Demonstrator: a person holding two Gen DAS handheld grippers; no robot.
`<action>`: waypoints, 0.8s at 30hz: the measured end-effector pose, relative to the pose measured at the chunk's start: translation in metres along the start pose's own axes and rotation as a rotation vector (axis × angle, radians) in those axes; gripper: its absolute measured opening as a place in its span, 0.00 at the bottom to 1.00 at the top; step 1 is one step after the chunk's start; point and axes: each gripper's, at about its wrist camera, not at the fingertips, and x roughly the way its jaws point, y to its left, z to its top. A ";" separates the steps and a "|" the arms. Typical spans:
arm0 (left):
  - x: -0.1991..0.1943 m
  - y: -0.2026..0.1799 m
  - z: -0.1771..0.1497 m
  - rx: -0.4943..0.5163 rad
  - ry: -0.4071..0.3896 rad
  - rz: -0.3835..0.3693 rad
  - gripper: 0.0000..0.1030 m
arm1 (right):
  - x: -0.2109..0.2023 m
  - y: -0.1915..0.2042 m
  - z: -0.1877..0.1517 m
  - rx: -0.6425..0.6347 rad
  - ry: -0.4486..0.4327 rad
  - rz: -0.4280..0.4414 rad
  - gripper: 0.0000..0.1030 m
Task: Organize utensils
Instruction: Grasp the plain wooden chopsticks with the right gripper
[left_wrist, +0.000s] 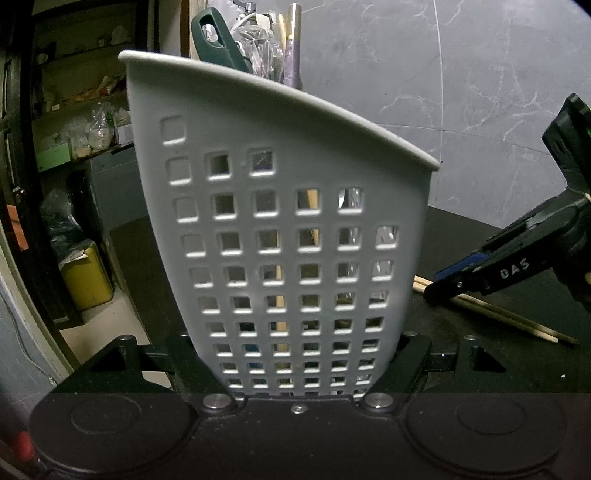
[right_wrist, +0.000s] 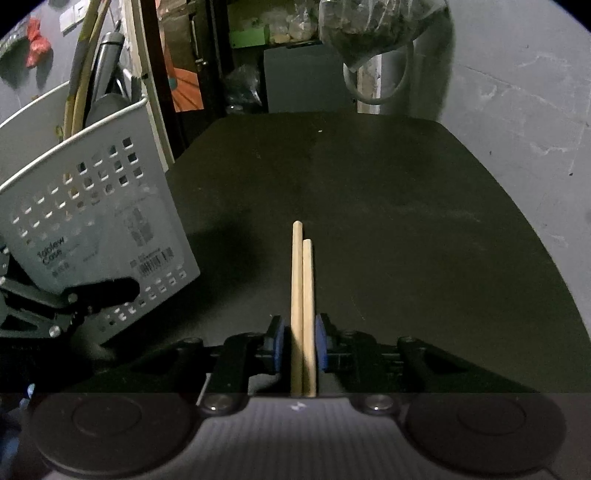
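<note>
White letters "DAS" stood on the black right gripper's finger (left_wrist: 513, 264); the grey perforated plastic caddy (right_wrist: 99, 221) bore a label reading "Case" above a barcode

Two chopsticks (right_wrist: 303, 295) side by side between blue pads (right_wrist: 322, 345) of right gripper (right_wrist: 300, 345), a gap showing at the left pad. Black table (right_wrist: 406, 221) beneath. Perforated grey holder (right_wrist: 99, 221) at left, clamped by left gripper (right_wrist: 92, 291).
</note>
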 end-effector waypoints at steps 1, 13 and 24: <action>0.000 0.000 0.000 0.000 0.000 0.000 0.74 | -0.001 -0.004 0.000 0.028 0.000 0.020 0.29; 0.000 0.002 -0.001 -0.001 0.005 0.001 0.74 | -0.010 -0.030 -0.005 0.150 -0.014 0.041 0.30; 0.000 0.002 -0.001 -0.001 0.005 0.001 0.74 | -0.007 -0.019 -0.010 0.093 -0.014 0.044 0.14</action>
